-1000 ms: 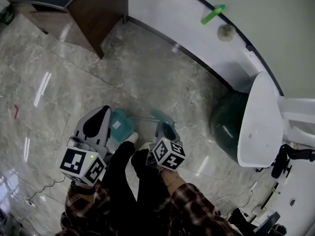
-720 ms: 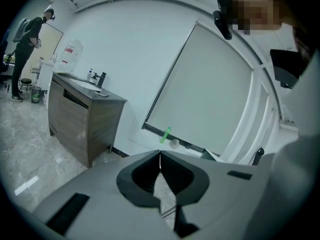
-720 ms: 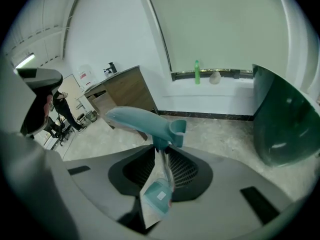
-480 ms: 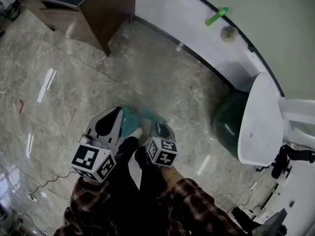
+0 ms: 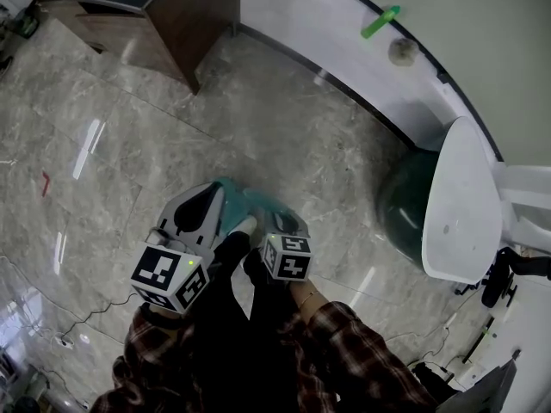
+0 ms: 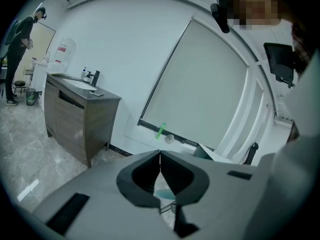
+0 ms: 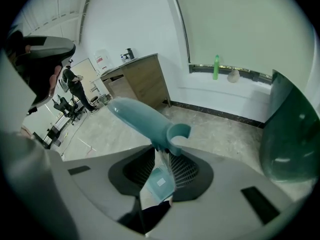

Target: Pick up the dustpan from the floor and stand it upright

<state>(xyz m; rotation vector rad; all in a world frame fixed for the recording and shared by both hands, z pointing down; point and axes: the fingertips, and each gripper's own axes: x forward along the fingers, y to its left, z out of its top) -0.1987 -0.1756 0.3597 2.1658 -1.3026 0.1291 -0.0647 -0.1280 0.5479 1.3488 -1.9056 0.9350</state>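
My right tongs (image 7: 162, 151) are closed part-way on the dustpan (image 7: 141, 118), the jaws pinching its neck just below the hook. The handle slants out past the tips, and the pan hangs under the jaws, toward my legs. My left tongs (image 6: 160, 155) have their jaws pressed together with nothing between them. They sit just beside the dustpan on its left, over the floor (image 5: 129, 144).
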